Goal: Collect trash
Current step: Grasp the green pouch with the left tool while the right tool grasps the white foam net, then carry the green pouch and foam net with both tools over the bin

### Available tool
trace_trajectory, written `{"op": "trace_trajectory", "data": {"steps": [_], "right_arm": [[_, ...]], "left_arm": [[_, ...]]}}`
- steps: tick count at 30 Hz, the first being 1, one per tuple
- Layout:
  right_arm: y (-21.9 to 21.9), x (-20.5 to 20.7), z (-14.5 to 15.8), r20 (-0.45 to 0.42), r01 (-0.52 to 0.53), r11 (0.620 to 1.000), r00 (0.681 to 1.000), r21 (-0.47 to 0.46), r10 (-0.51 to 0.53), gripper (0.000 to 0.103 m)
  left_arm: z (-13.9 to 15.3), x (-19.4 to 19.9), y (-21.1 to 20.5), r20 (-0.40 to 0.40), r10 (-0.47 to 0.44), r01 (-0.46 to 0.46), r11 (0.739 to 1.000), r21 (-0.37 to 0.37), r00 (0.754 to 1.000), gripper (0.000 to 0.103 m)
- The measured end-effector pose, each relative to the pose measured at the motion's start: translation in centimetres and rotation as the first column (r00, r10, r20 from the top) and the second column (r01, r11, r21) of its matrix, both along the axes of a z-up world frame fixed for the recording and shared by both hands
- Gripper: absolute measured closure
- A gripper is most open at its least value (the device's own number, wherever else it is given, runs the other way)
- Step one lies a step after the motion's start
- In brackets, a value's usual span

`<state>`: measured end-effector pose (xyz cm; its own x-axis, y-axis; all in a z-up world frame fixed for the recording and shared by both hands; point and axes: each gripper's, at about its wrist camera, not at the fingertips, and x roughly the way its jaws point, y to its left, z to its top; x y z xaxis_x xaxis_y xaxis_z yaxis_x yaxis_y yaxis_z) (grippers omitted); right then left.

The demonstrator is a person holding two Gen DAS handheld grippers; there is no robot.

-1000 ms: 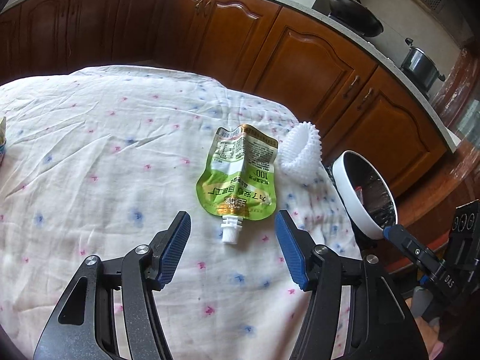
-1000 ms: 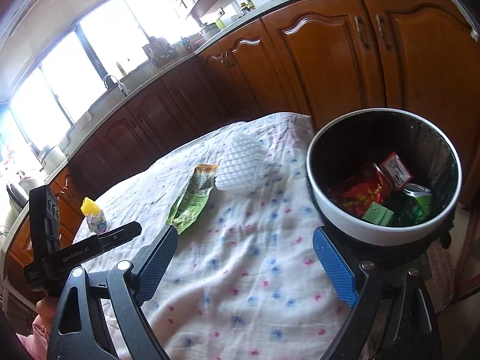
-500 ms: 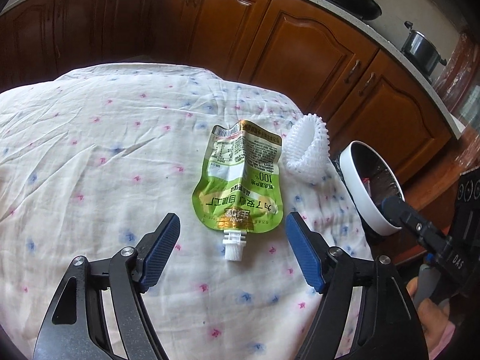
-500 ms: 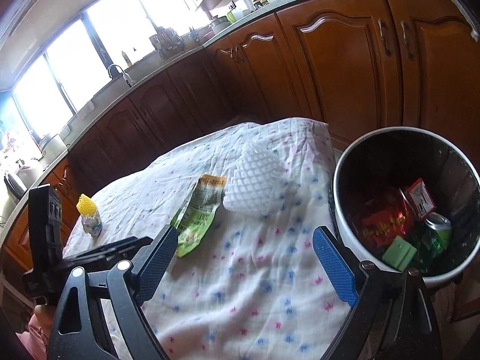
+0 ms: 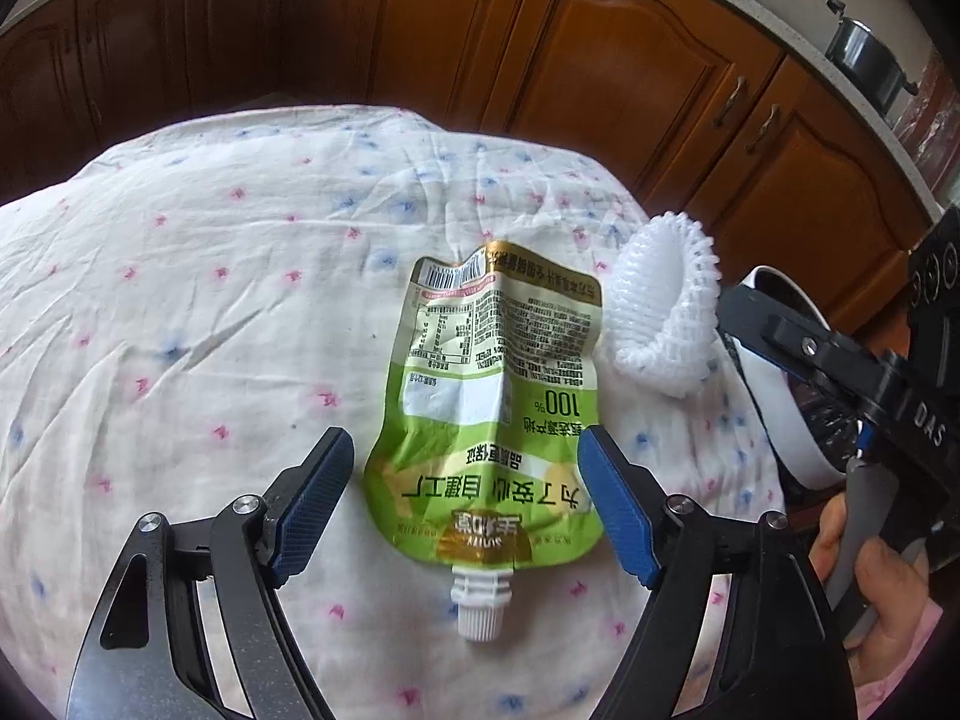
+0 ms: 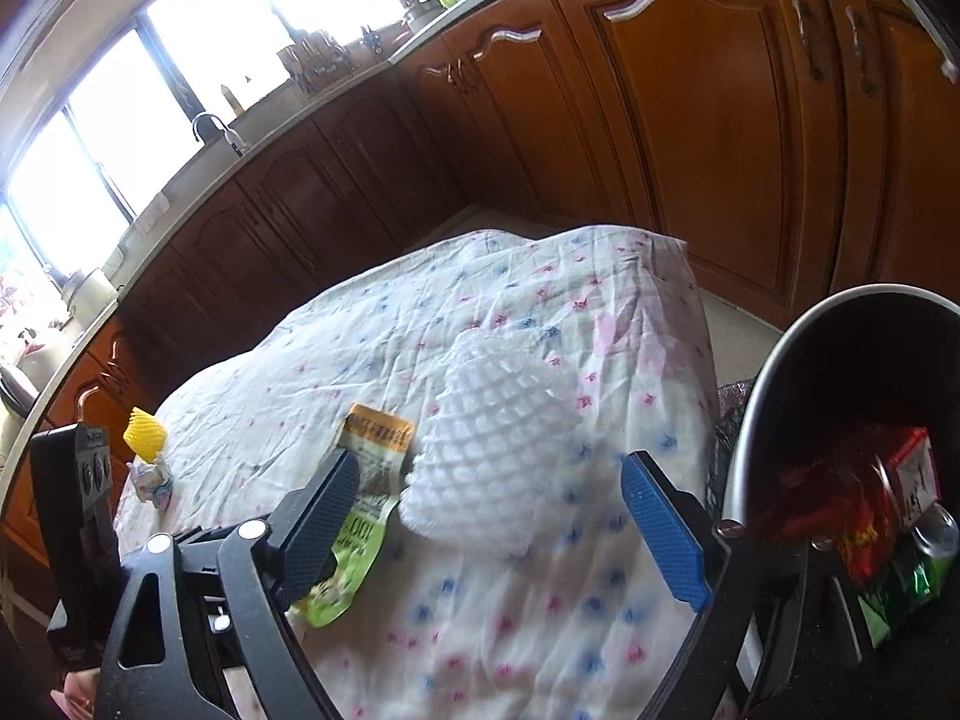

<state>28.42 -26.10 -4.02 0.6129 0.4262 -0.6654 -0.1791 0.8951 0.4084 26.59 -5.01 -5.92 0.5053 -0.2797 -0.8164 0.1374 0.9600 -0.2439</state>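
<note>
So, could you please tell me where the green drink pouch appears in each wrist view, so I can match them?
Left wrist: the green drink pouch lies centre frame, between the open left tool fingers.
Right wrist: it lies lower left, partly behind a finger of the open right tool.
Shared landmark: the white foam net, directly beside the pouch in both.

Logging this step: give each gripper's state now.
Left gripper: open, empty, fingers either side of the green spouted drink pouch.
Right gripper: open, empty, aimed at the white foam fruit net.
</note>
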Motion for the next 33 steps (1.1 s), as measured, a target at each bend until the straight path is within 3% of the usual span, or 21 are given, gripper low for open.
{"op": "trace_trajectory", "data": {"steps": [3,4,5,6,7,8,9,11,14,24,33], "right_arm": [[0.2,1.1,-0.9,-0.018,0.012,0.999,1.0,-0.033,-0.012,0.032],[0.1,1.1,-0.8,-0.002,0.025,0.998,1.0,-0.06,-0.025,0.045],[-0.1,1.0,-0.7,0.009,0.029,0.998,1.0,-0.062,-0.028,0.071],[-0.4,1.0,-0.7,0.002,0.022,0.999,1.0,-0.04,-0.022,0.083],[-0.6,0.8,-0.7,-0.001,0.026,0.999,1.0,-0.033,-0.026,0.086],[-0.6,0.6,-0.5,0.01,0.03,0.999,1.0,-0.042,-0.029,0.087],[-0.6,0.2,-0.2,0.032,0.027,0.998,0.999,-0.056,-0.026,0.088],[-0.8,-0.3,0.4,0.051,0.017,0.999,0.999,-0.048,-0.014,0.09],[-1.0,-1.1,1.2,0.074,0.017,0.999,0.997,-0.035,-0.014,0.09],[-3.2,-5.4,3.3,0.124,0.036,0.999,0.991,0.033,-0.04,0.09],[-6.5,-9.5,4.0,0.139,0.087,0.994,0.986,0.059,-0.095,0.09]], "left_arm": [[-0.6,0.2,-0.6,0.008,-0.001,0.001,1.0,0.019,1.0,0.024],[-0.7,0.2,-0.9,0.015,-0.001,0.0,1.0,0.031,1.0,0.024],[-0.8,0.1,-1.1,0.023,0.003,-0.004,0.999,0.04,1.0,0.024],[-0.9,0.1,-1.4,0.034,0.003,-0.005,0.999,0.053,0.999,0.024],[-1.0,0.0,-1.7,0.045,-0.005,0.002,0.998,0.07,0.999,0.029],[-1.0,-0.2,-2.0,0.056,-0.013,0.008,0.996,0.091,0.998,0.04],[-0.9,-0.4,-2.2,0.072,-0.021,0.013,0.994,0.108,0.997,0.042],[-0.6,-0.6,-2.2,0.085,-0.028,0.02,0.996,0.086,0.996,0.06],[0.2,-0.9,-1.4,0.085,-0.024,0.021,0.999,0.031,0.996,0.069],[2.7,-4.0,-1.9,0.126,-0.047,0.051,0.998,-0.03,0.991,0.078],[5.5,-6.6,-4.7,0.178,-0.106,0.113,0.993,-0.031,0.978,0.08]]}}
